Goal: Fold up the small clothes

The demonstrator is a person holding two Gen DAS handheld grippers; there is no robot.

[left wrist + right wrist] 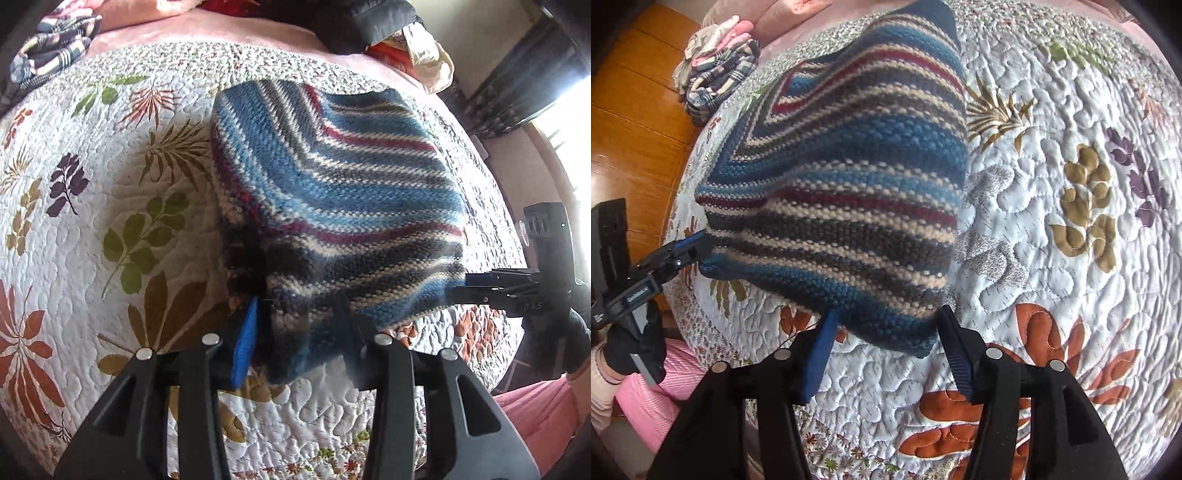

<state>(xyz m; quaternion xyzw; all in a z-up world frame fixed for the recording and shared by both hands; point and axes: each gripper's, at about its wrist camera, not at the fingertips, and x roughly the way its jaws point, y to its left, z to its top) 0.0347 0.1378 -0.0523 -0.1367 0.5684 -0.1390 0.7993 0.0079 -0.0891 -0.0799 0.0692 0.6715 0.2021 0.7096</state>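
Both grippers have their fingers spread apart around the near edge of a striped knit garment (pixel 332 177) that lies on a quilted floral bedspread (pixel 92 166). Seen from the left wrist camera, the left gripper (pixel 295 325) straddles the garment's near left corner — its blue-padded finger on the left, its black finger on the right, wool between them, with a clear gap from pad to pad. Whether the pads actually touch the wool I cannot tell. From the right wrist camera, the right gripper (pixel 886 332) stands the same way, fingers wide of each other with the near right corner of the knit between them.

Each tool also shows in the other's view: the right one comes in from the right edge with its tip against the garment's right corner, and the left one reaches in from the left, held by a black-gloved hand (pixel 639 347), its tip at the garment's left corner.

At the far left lies a pile of folded clothes (pixel 716 74) with a plaid piece at the bottom — it sits near the bedspread's edge, well apart from the knit. Beyond it is a wooden floor (pixel 635 110).
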